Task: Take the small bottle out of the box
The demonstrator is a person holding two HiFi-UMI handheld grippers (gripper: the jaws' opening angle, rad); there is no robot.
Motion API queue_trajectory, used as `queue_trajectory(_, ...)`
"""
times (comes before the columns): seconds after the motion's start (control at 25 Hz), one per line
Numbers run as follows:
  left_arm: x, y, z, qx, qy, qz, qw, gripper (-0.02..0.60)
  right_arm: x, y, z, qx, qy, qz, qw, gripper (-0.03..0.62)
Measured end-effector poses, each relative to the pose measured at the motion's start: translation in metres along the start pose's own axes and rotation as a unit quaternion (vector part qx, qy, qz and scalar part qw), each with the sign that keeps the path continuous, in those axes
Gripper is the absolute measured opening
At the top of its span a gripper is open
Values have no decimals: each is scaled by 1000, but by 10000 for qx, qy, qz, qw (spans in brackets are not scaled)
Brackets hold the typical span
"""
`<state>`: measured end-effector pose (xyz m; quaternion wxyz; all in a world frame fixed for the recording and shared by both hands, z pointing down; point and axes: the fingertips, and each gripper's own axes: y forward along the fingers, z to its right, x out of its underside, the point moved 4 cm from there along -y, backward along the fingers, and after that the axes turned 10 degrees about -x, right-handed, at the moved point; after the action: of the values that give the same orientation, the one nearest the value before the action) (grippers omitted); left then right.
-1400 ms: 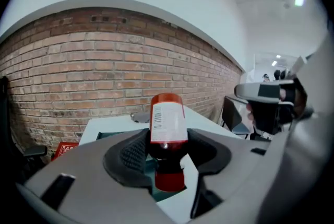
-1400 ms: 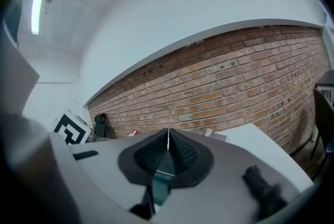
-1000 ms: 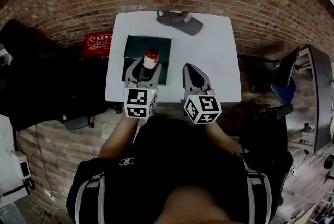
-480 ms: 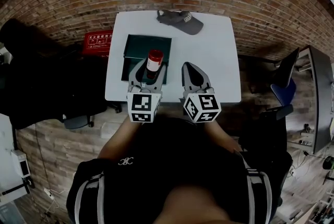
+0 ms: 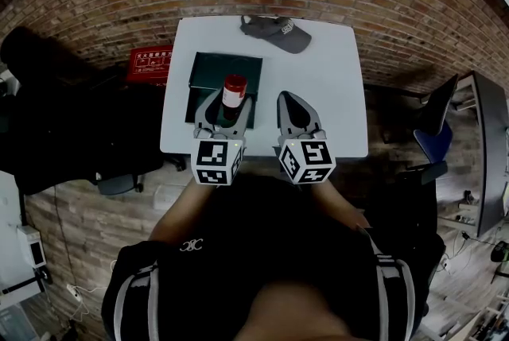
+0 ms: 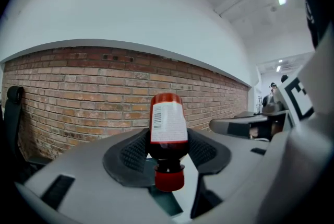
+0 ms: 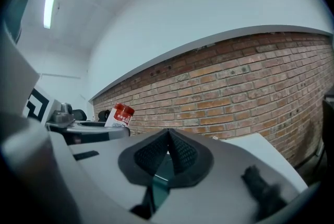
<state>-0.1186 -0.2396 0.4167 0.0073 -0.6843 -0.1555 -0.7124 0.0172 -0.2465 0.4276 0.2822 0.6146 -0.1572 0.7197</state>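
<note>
The small bottle [image 5: 233,93], with a white label and red ends, is clamped in my left gripper [image 5: 225,106] and held above the dark green box [image 5: 208,71] at the table's left. In the left gripper view the bottle [image 6: 168,129] sits between the black pads [image 6: 133,152] with its red cap toward the camera; the left gripper [image 6: 168,149] points up at the brick wall. My right gripper [image 5: 297,110] hovers beside it over the table's front, shut with nothing in it. The right gripper [image 7: 168,151] shows its pads pressed together. The bottle [image 7: 119,115] also shows there at far left.
The white table [image 5: 326,89] stands against a brick wall. A grey baseball cap [image 5: 275,31] lies at its back edge. A red box [image 5: 149,64] sits on the floor to the left, beside dark chairs. More chairs stand at the right.
The left gripper, with the bottle in it, has shifted slightly to the right and toward the person. The right gripper has hardly moved.
</note>
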Motion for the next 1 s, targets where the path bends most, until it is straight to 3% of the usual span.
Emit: queue_trajectory(1.0, -7, -8, -8, -93, -19, 23, 10000, 225, 0, 11, -10, -248, 43, 6, 9997, 29)
